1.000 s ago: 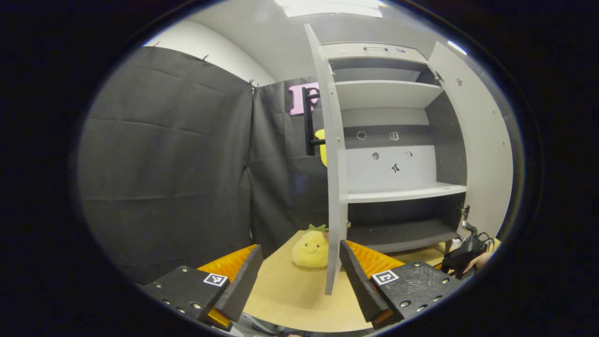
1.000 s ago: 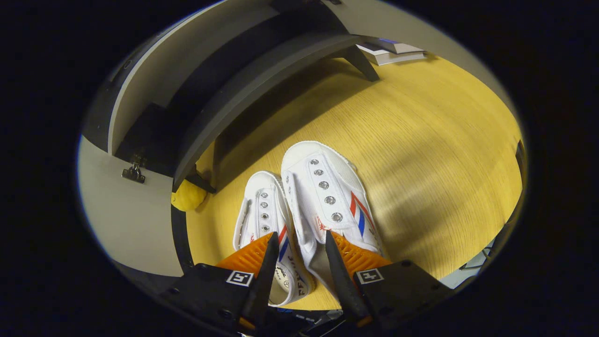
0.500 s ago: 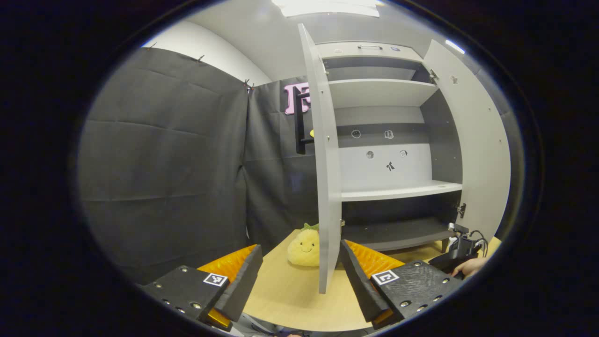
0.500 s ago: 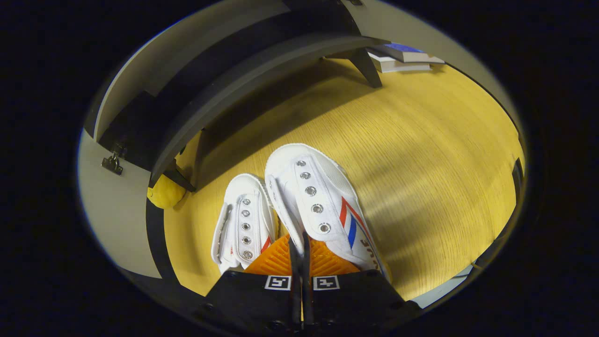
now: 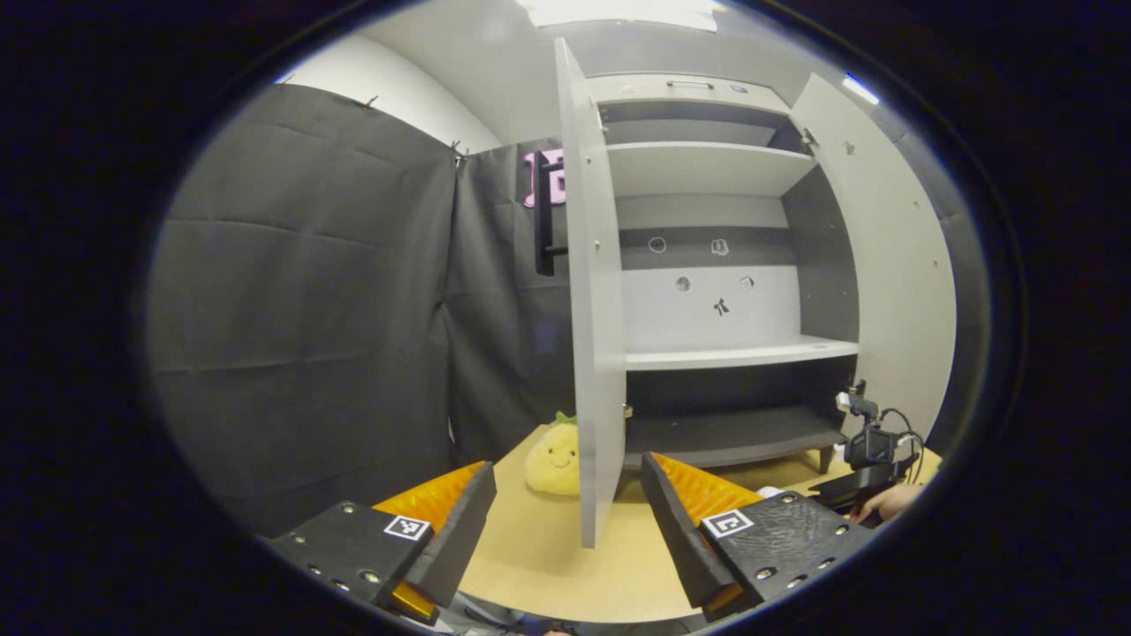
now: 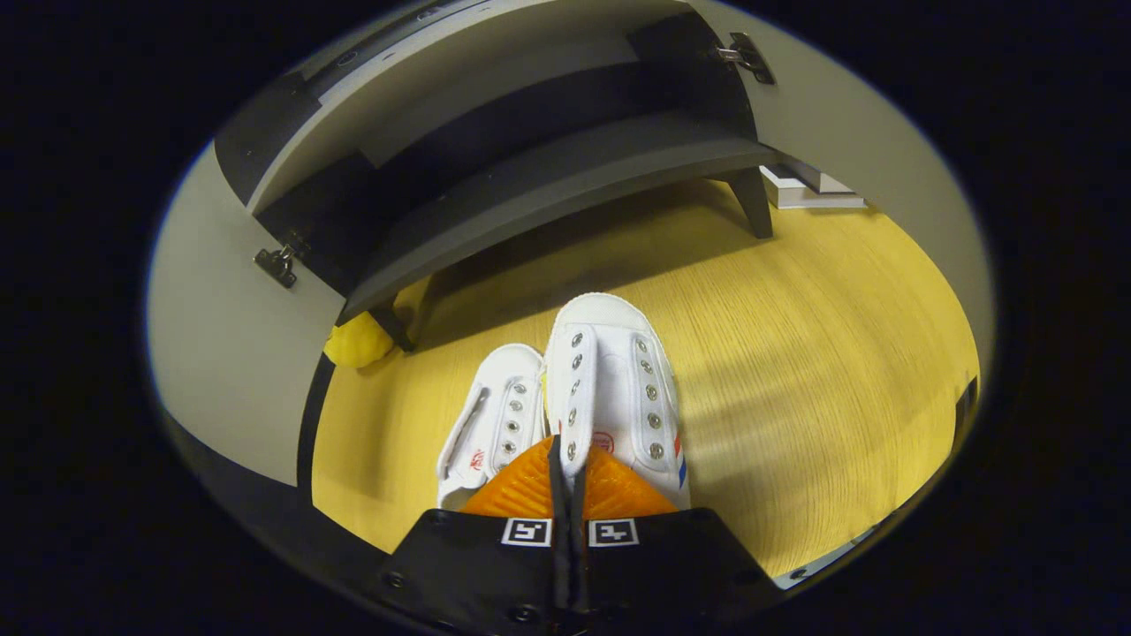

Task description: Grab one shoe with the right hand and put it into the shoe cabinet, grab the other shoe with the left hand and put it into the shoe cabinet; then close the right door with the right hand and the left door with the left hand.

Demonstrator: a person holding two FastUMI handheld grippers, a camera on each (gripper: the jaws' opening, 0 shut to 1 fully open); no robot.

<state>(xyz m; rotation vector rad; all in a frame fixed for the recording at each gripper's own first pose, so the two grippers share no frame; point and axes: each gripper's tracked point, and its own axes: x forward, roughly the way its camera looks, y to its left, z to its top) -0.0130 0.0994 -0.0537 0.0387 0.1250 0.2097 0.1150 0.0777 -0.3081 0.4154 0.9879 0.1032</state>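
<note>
Sitting side by side on the wooden worktop [image 6: 795, 371], the two white shoes point toward the shoe cabinet [image 6: 548, 185]. The larger-looking right shoe [image 6: 614, 389] has its tongue edge pinched between the right claw [image 6: 565, 459], whose orange fingers are closed almost flat together on the thin fabric. The left shoe [image 6: 495, 420] lies touching it, its heel partly hidden behind the claw.

Just ahead, the cabinet's dark bottom shelf stands on short legs above the worktop, both doors swung wide. A yellow plush toy [image 6: 358, 344] peeks out beside the cabinet's left leg, and a stack of books [image 6: 808, 185] lies past the right leg.

In the left gripper view, the left door [image 5: 588, 291] stands edge-on straight ahead, its black handle [image 5: 541, 212] on the far side, with the plush toy [image 5: 552, 459] at its foot. The right door [image 5: 892, 265] is open at the far side. The left claw [image 5: 565, 508] hangs wide open above the worktop [image 5: 548, 565], holding nothing. The right claw and the hand [image 5: 884, 503] holding it show low beside the cabinet.
</note>
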